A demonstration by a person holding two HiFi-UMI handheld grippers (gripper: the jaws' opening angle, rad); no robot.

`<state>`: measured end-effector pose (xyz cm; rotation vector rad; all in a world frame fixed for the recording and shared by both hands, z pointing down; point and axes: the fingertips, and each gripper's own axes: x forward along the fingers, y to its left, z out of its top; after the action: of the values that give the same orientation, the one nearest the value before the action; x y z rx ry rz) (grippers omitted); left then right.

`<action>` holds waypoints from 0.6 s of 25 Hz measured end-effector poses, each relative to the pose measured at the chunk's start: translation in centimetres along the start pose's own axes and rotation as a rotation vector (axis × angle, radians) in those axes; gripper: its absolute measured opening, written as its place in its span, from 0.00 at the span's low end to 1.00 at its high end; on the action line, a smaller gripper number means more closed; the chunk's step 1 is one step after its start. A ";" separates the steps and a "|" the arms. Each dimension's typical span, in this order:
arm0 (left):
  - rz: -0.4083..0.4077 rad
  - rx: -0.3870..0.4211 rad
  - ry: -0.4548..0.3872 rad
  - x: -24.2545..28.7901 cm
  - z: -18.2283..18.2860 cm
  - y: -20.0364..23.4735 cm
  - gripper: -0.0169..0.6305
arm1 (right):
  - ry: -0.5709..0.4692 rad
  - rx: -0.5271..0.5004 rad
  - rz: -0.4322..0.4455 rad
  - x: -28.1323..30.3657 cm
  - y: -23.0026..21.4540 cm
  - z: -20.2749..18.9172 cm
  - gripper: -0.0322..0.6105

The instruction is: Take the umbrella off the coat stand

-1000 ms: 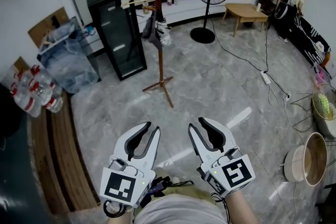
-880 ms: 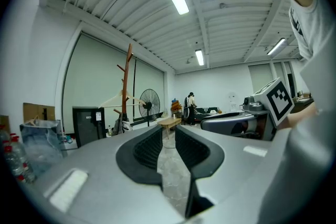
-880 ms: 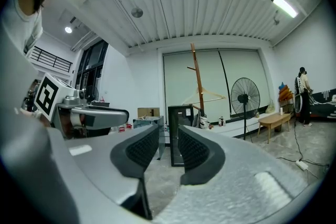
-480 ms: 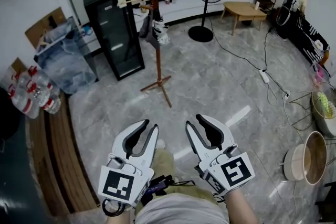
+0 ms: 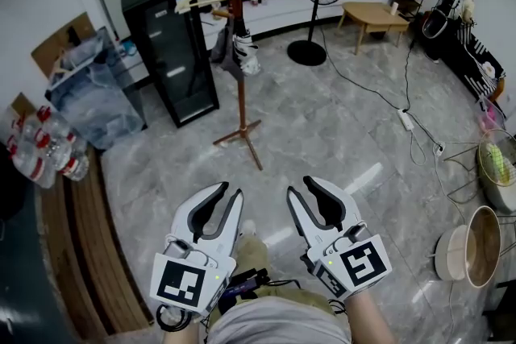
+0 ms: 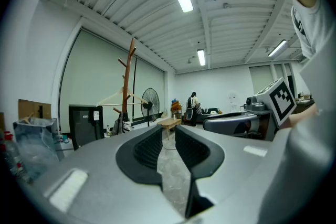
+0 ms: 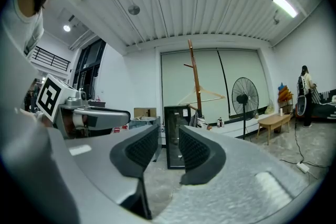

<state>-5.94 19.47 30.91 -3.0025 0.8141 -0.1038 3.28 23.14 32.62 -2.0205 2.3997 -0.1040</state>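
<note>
The right gripper point(image 7: 168, 136) is pointing level across the room, and its fingers point(image 7: 197, 152) are standing apart, having just been opening; only floor and a black cabinet point(image 7: 176, 134) are showing through the gap. Just right of the cabinet, the wooden coat stand point(image 7: 195, 81) is rising, carrying a bare hanger point(image 7: 202, 96) and the folded umbrella point(image 7: 201, 121) low against its pole. Further right, a pedestal fan point(image 7: 242, 99) and a low wooden bench point(image 7: 275, 120) are standing. The left gripper point(image 7: 94, 117) is showing at the left edge.
</note>
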 end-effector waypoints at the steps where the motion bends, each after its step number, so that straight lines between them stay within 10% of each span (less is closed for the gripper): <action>1: -0.002 -0.001 -0.001 0.4 0.0 0.4 0.14 | 0.002 0.001 -0.002 0.5 -0.2 0.0 0.23; 15: -0.040 -0.015 0.000 7.8 0.6 7.3 0.15 | 0.031 0.005 -0.036 9.0 -4.4 0.8 0.24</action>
<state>-2.88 9.26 30.39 -3.0333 0.7592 -0.0992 6.11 13.46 32.39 -2.0763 2.3782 -0.1428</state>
